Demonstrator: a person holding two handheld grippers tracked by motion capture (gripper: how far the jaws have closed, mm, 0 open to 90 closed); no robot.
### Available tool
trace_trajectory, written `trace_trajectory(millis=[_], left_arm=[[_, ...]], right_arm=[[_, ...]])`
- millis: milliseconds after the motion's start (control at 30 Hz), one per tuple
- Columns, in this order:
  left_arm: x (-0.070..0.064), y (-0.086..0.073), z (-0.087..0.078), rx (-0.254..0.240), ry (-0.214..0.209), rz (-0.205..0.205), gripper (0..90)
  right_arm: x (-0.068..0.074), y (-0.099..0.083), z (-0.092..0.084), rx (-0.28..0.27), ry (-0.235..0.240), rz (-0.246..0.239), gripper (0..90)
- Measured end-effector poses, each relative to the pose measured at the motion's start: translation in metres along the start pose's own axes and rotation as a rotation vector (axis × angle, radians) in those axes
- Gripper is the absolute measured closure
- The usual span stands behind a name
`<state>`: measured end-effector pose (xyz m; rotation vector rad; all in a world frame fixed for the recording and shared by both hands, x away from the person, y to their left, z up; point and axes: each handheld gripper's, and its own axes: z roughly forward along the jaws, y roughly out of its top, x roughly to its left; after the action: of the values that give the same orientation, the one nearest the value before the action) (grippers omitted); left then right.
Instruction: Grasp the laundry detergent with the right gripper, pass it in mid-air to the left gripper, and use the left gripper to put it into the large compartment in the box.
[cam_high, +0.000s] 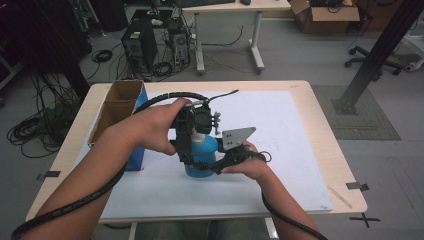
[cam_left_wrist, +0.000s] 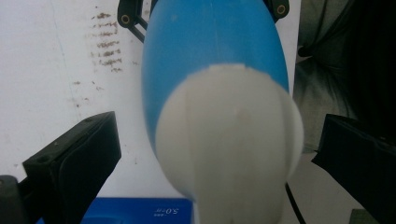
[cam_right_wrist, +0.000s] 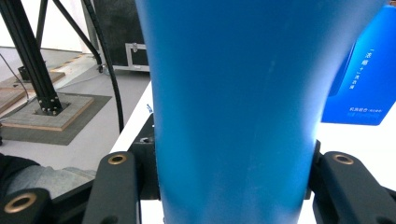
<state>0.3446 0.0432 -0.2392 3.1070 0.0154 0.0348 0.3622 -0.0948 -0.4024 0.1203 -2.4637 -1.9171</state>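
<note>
A blue bottle (cam_high: 204, 151) with a white cap (cam_left_wrist: 229, 140) stands upright on the white mat (cam_high: 285, 150) in the middle of the table. My right gripper (cam_high: 205, 169) comes in from the right and is shut on the bottle's lower body (cam_right_wrist: 233, 93), with a black jaw pressed on each side. My left gripper (cam_high: 199, 134) points down over the bottle top. In the left gripper view its two jaws stand open on either side of the cap, with a gap on both sides. The right gripper's jaws (cam_left_wrist: 203, 14) show far down at the bottle's base.
An open blue carton (cam_high: 122, 112) with a brown inside stands at the table's left, close to my left forearm; its blue side (cam_right_wrist: 366, 70) is in the right gripper view. Beyond the table are a desk (cam_high: 235, 7), computer towers (cam_high: 140, 45) and floor cables.
</note>
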Motion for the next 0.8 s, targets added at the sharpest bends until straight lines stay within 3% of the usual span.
trace_trajectory(millis=[800], left_arm=[[-0.0012, 0.0043, 0.0088, 0.027, 0.024, 0.016, 0.2]], right_arm=[[-0.0007, 0.0053, 0.0116, 0.005, 0.013, 0.001, 46.0]])
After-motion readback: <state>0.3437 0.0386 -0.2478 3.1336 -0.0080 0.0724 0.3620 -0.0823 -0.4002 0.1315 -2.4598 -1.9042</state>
